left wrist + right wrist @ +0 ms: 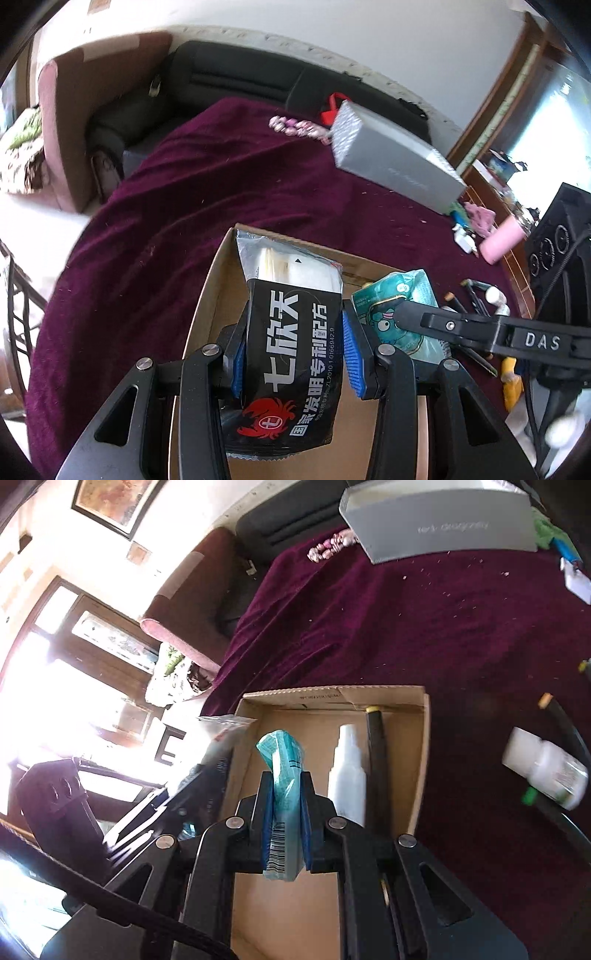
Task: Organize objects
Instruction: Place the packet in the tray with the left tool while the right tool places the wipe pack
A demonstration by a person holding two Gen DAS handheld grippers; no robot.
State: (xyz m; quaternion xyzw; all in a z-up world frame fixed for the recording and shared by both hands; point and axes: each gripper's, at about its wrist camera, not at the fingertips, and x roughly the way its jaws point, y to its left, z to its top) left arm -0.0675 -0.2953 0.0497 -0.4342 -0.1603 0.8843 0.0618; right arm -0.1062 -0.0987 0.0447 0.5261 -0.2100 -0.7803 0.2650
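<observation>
Over the cardboard box [421, 746], jaws hide both packets' middles.

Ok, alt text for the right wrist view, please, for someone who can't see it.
The right tongs grip a teal packet above an open cardboard box that holds a white spray bottle and a black stick. The box sits on a maroon cloth, with a grey box at the far edge and a blurred white bottle to the right.

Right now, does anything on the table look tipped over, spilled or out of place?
Yes. A white pill bottle lies on its side on the purple cloth outside the cardboard box, and pale crumbs are scattered near the grey box.
</observation>
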